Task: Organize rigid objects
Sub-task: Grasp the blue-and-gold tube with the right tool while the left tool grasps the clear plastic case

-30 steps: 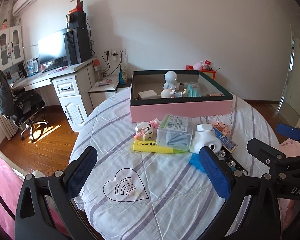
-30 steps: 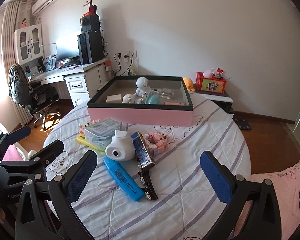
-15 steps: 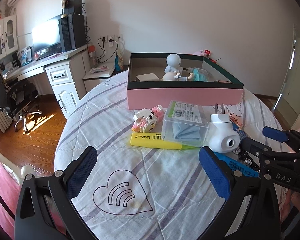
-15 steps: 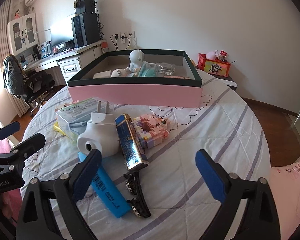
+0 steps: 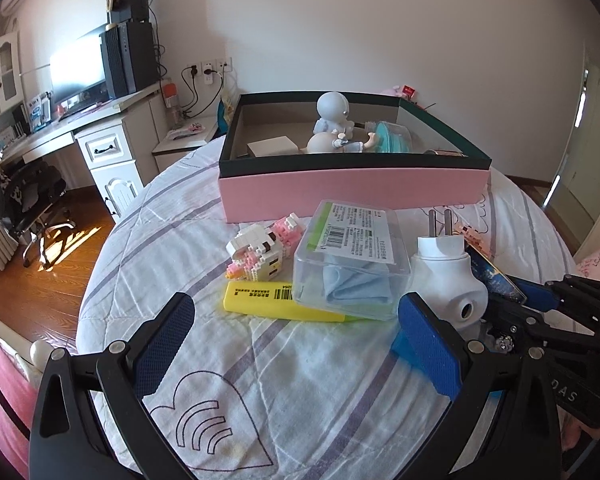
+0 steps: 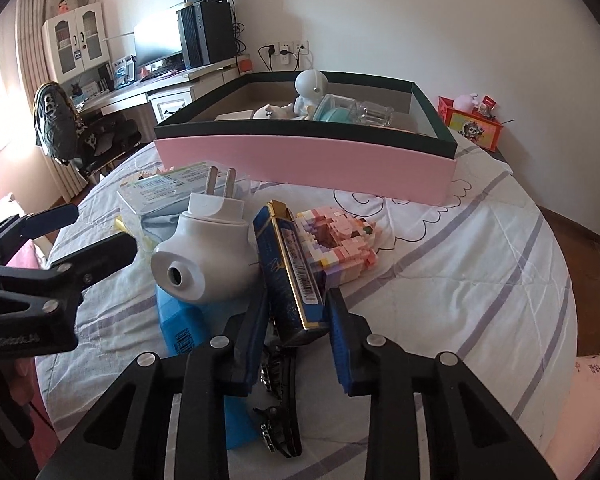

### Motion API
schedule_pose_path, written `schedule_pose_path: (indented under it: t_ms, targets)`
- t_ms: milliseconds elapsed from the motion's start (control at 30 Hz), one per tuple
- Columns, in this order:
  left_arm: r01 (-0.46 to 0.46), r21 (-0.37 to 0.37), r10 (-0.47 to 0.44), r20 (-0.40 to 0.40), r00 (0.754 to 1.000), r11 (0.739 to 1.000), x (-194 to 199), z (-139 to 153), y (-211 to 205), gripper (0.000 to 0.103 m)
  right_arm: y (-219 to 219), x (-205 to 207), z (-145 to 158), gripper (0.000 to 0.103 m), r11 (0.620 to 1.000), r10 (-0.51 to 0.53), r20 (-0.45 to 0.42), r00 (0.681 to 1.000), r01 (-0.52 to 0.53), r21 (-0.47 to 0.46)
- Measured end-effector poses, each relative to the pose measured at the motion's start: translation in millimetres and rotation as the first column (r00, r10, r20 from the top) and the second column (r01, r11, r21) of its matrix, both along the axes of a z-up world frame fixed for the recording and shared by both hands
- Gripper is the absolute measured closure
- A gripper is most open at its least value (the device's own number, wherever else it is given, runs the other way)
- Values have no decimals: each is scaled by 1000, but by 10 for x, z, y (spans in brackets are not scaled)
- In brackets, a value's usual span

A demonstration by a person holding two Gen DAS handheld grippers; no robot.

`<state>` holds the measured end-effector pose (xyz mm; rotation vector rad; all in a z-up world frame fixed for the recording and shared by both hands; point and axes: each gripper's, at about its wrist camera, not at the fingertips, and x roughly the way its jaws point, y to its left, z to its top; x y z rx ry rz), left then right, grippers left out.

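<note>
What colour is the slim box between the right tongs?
The slim box is dark blue with gold edging and a barcode strip, clearest in the right wrist view.

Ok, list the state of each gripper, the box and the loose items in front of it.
left gripper: open, empty
right gripper: closed around the blue box, contact unclear
blue box: on edge, tilted
pink storage box: lidless, partly filled
white plug adapter: prongs up
clear plastic case: closed
</note>
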<state>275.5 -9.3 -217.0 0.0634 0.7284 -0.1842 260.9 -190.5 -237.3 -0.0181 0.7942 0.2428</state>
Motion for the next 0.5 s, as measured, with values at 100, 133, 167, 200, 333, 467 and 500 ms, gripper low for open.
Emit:
schedule_pose_path:
  t_ms: [100,133,167,200,333,467,500]
  targets:
    - [7,6,-7,-7,1000,1000,68,-14,-57,0,-114,-54,1,73,1000,-13,-2,1000,13,12]
    - [12,3,-12,-5,1000,1000,82,-16,-76,0,-150,-73,1,73,1000,-17,-3,1000,17,16]
    - [14,4,-14,-8,1000,1000,96,-17,-97,0,-196,-87,-7,73,1000,-21,-8,1000,21,22]
    - [18,3,-18,-8,1000,1000,108,-13,-111,0,-233,-90,-12,74,999,-28,-9,1000,29,30]
    - [44,-10,-44,-11,999,999,194,-13,-199,11,-337,-98,-13,75,998,-46,-7,999,46,50]
    - [65,12,-64,-48,997,998,281,-61,-292,32,-388,-99,-16,80,997,-47,-9,999,47,67]
    - [74,10,-73,-55,996,997,301,-74,-312,37,-400,-104,-16,81,996,-46,-9,999,47,74]
